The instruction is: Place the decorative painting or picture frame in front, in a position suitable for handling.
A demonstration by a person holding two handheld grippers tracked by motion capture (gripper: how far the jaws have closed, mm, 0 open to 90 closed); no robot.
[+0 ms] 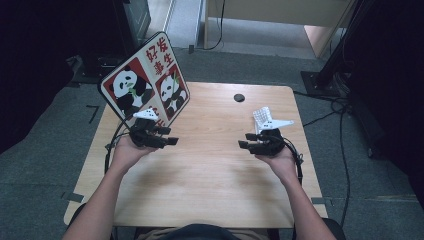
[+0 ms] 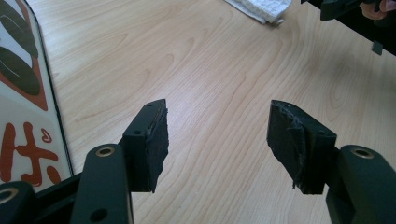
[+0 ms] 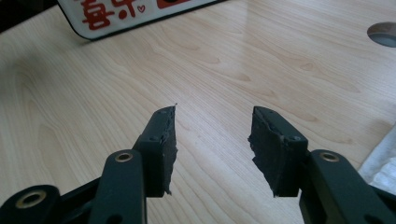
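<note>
Both grippers hover over the wooden table (image 1: 215, 165), jaws apart, nothing held. Left gripper (image 1: 172, 141) sits just beside the panda-print tray (image 1: 145, 82), which lies at the table's far-left corner, overhanging it, long axis running diagonally away; left hand is nearer. Right gripper (image 1: 243, 144) is near the white cloth (image 1: 262, 119), just behind it. Likely next: right takes cloth, left steadies tray. Left gripper view catches the tray's edge (image 2: 28, 93) and cloth (image 2: 261, 8); right gripper view adds the table's round grommet hole (image 3: 383, 33).

The panda board (image 1: 145, 82) lies on the table (image 1: 210, 170) just left of the left gripper's (image 1: 167, 141) jaws; the folded cloth (image 1: 262, 118) lies just behind the right gripper's (image 1: 243, 144) jaws.
</note>
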